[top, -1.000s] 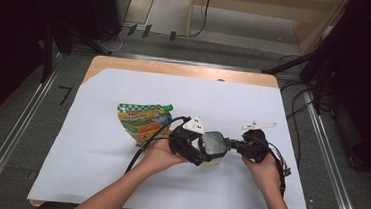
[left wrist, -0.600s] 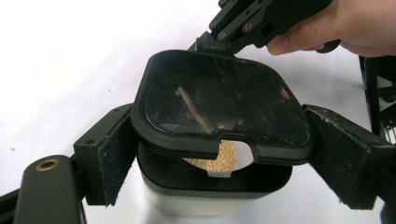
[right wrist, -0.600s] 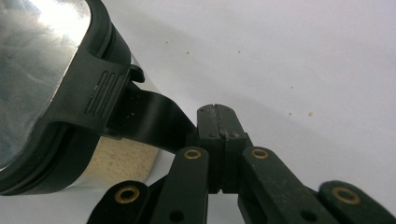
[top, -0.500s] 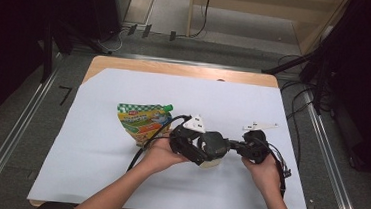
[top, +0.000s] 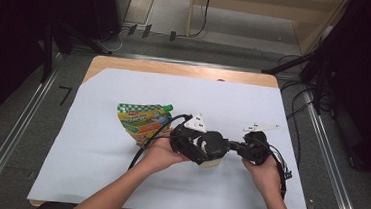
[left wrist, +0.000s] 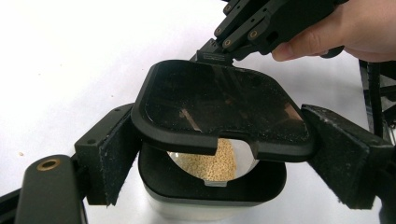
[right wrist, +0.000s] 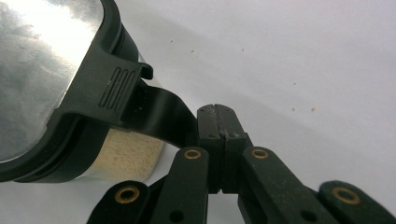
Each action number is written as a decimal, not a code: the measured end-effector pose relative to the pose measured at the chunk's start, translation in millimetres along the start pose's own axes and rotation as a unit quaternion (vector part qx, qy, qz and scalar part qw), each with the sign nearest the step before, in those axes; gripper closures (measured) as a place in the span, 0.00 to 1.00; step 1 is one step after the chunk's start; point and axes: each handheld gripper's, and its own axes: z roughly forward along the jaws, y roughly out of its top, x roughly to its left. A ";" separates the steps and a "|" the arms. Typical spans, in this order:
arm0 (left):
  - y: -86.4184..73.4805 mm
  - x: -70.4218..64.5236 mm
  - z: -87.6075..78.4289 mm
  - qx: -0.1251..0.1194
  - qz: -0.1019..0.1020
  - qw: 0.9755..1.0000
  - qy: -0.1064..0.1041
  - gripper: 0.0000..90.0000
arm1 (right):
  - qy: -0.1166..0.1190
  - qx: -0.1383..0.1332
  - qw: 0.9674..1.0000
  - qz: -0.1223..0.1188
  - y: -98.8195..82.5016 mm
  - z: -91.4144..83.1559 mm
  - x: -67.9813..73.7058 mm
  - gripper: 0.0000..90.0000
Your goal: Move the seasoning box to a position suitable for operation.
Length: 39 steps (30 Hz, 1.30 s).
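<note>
On the left half of the desk (top: 92,177) — it has a white sheet over it — lies a flat food pouch (top: 144,121) with a green cap. It rests just beside the left hand (top: 162,153) and does not block the work, though the left gripper's black cable runs across its edge.

Near the front edge of the desk, about in the middle, stands a small container (left wrist: 210,196) with pale grains (left wrist: 208,161) inside. The left gripper (left wrist: 210,154) has its two padded jaws on either side of the container and squeezes its walls. I think this is to keep the container from sliding or tipping while the top is worked on.

The black lid (left wrist: 219,107) with its see-through pane is tilted up at the front, so the grains show under it. It has not come all the way off.

To the right, the right gripper (right wrist: 217,140) is pinched shut on the lid's thin black tab (right wrist: 161,109). Holding the tab lets the lid swing up — like opening a little door. The right hand (top: 263,171) holds this gripper close to the other one, so the two almost meet over the container.

A few loose grains (right wrist: 299,108) lie on the sheet near the container. The risk I see is that a hard pull could make more grains spill.
</note>
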 end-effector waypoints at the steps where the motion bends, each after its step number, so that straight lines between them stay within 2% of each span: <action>1: 0.2 0.0 -0.2 0.000 0.000 1.000 0.000 0.17 | 0.000 0.000 1.000 0.001 -0.1 -0.1 0.2 1.00; 4: 1.9 -1.1 -0.7 0.001 -0.003 1.000 0.001 0.17 | 0.001 -0.001 1.000 0.000 -0.2 -0.9 0.7 1.00; 5: 2.3 -1.3 -2.0 -0.005 -0.004 1.000 -0.007 0.17 | 0.002 -0.002 1.000 0.000 -0.3 -1.3 0.9 1.00; 6: 2.1 0.5 -4.9 -0.023 -0.022 0.998 -0.052 0.33 | 0.002 -0.003 1.000 -0.001 -0.3 -2.2 1.4 1.00; 7: 3.4 1.5 -6.8 -0.036 -0.042 0.996 -0.075 0.47 | 0.005 -0.004 1.000 0.000 -0.4 -2.9 2.0 1.00; 8: 5.3 0.6 -7.3 -0.038 -0.050 0.995 -0.071 0.46 | 0.008 -0.007 1.000 -0.001 -0.3 -3.5 2.8 1.00; 11: 8.0 -3.0 -7.8 -0.025 -0.032 0.997 -0.058 0.46 | 0.001 -0.005 1.000 -0.008 -0.7 -5.2 6.3 1.00; 12: 8.4 -3.3 -8.0 -0.022 -0.032 0.998 -0.059 0.48 | 0.002 -0.005 1.000 -0.007 -1.0 -5.7 6.2 1.00; 18: 19.2 -5.9 -8.7 0.011 -0.027 0.998 -0.061 0.54 | 0.006 -0.010 1.000 -0.003 -2.7 -10.7 7.6 1.00; 22: 26.3 -2.7 -7.5 0.025 -0.037 0.996 -0.077 0.56 | 0.007 -0.012 1.000 -0.005 -3.4 -13.3 8.6 1.00; 25: 31.0 -2.6 -7.4 0.032 -0.035 0.996 -0.077 0.57 | 0.008 -0.015 1.000 -0.007 -3.4 -13.6 8.6 1.00; 30: 37.3 -5.4 -6.1 0.032 -0.035 0.996 -0.077 0.58 | 0.007 -0.020 1.000 -0.011 -2.8 -14.6 10.2 1.00; 34: 43.7 -8.6 -3.9 0.037 -0.024 0.996 -0.076 0.59 | 0.005 -0.022 1.000 -0.010 -3.1 -14.3 11.8 1.00; 39: 47.8 -9.3 2.7 0.033 -0.019 0.994 -0.099 0.69 | 0.006 -0.021 1.000 -0.010 -3.3 -14.3 12.3 1.00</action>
